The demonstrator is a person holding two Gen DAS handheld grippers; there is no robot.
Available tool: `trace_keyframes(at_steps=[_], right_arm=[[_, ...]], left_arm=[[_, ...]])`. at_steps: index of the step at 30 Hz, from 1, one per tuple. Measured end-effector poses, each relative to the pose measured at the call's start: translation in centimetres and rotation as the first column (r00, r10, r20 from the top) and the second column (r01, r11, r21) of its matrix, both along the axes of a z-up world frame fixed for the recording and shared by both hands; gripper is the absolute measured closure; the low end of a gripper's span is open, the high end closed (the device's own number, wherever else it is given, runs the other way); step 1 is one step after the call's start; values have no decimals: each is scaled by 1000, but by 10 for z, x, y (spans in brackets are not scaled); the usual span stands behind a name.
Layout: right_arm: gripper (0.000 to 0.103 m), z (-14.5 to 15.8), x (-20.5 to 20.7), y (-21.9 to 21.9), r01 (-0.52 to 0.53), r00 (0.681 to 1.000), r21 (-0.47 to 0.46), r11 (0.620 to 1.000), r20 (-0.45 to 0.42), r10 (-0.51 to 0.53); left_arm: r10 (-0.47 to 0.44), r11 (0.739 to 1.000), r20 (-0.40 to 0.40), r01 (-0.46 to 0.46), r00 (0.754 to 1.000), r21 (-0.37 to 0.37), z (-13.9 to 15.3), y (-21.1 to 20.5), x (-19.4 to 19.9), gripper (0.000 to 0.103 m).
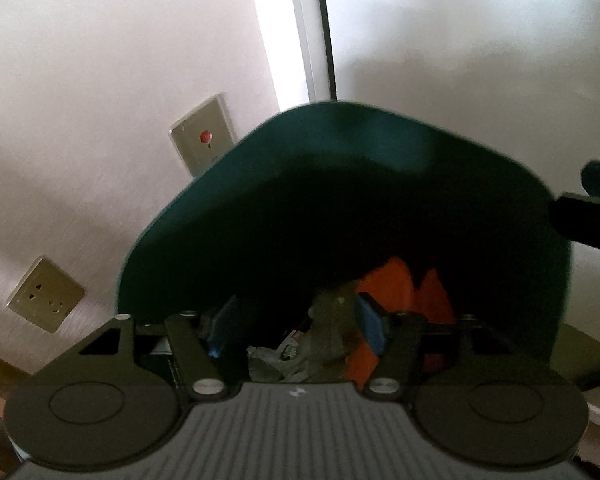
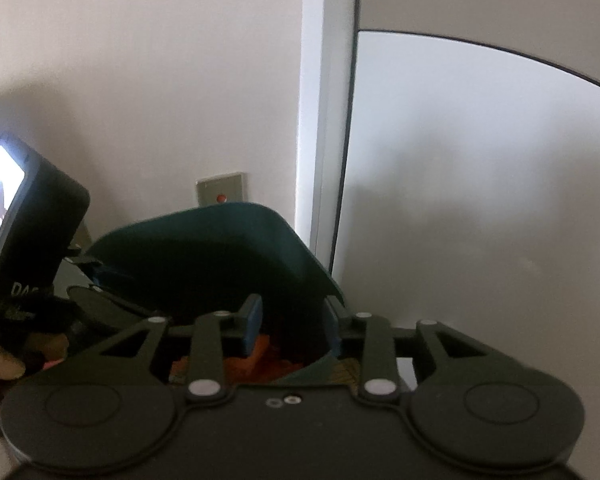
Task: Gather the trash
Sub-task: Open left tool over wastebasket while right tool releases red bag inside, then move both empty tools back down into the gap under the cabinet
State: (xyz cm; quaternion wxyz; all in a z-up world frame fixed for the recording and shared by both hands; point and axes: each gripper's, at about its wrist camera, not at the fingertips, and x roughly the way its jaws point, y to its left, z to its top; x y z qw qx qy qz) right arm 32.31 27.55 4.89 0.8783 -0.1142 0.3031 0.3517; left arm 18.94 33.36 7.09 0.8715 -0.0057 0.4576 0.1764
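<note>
crumpled trash (image 1: 300,354) inside the dark green bin (image 1: 228,200), just beyond the parted, empty-handed left tongs (image 1: 296,328)

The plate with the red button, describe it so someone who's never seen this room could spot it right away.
Start at the white wall left of the white vertical frame. Above the dark green bin sits a brushed-metal plate with one small red button. The other metal plate, the socket lower left, has only pin holes and no red.
</note>
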Motion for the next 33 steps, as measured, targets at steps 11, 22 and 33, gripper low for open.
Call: trace_keyframes(at_steps=[11, 22, 33], right_arm=[[55, 33, -43, -76, -27, 999, 89, 996, 34, 24], [50, 39, -99, -167, -24, 999, 151, 988, 47, 17], [49, -2, -131, -248, 18, 999, 163, 986, 30, -23]], left_arm=[[-32, 999, 169, 32, 985, 2, 53, -42, -63, 24], [-81, 997, 279, 82, 957, 8, 79, -105, -123, 22], [-161, 986, 292, 168, 943, 0, 59, -166, -150, 4]])
